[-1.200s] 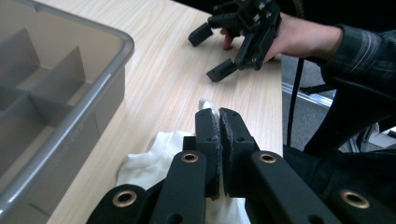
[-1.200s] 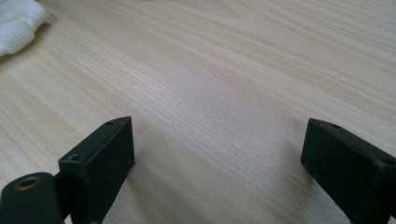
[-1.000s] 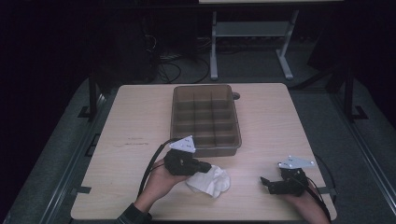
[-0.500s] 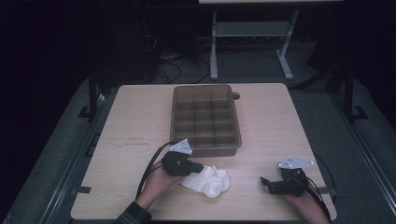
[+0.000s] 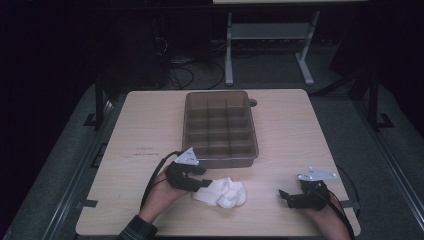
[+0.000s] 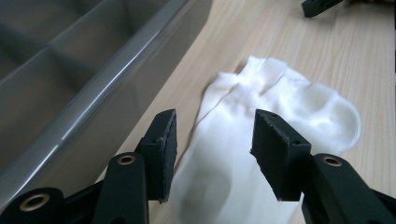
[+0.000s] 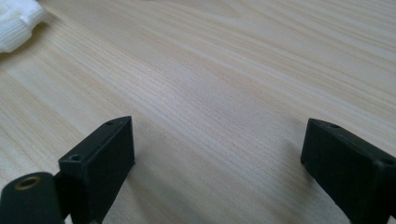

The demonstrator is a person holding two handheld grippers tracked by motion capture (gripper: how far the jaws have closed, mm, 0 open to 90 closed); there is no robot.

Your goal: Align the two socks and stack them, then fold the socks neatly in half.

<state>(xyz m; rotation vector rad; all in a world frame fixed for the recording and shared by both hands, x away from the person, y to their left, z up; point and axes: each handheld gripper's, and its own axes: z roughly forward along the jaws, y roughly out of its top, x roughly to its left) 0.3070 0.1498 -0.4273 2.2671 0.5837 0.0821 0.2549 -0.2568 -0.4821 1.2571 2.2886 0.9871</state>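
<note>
Bench of pale wood carries everything, and the tray serves as the landmark. Tray, a brown box split into compartments, sits at the bench's middle toward the far edge; in the left tongs' view its wall runs along the left side.

Sock, white and bunched, lies flat on the bench just in front of the tray's near wall, slightly left of its middle. In the left tongs' view the sock spreads out from between the jaws, close beside the tray wall but apart from it.

Left tongs rest at the sock's left end, just off the tray's near left corner, held low by the person's left hand. Their jaws have just been opening and now stand apart; the sock lies under the gap and the pads do not press on it.

Right tongs lie well to the right of the tray's near right corner, near the bench's front edge. Their jaws stand wide open over bare wood with nothing between them; a bit of the sock shows at the top left corner.
</note>
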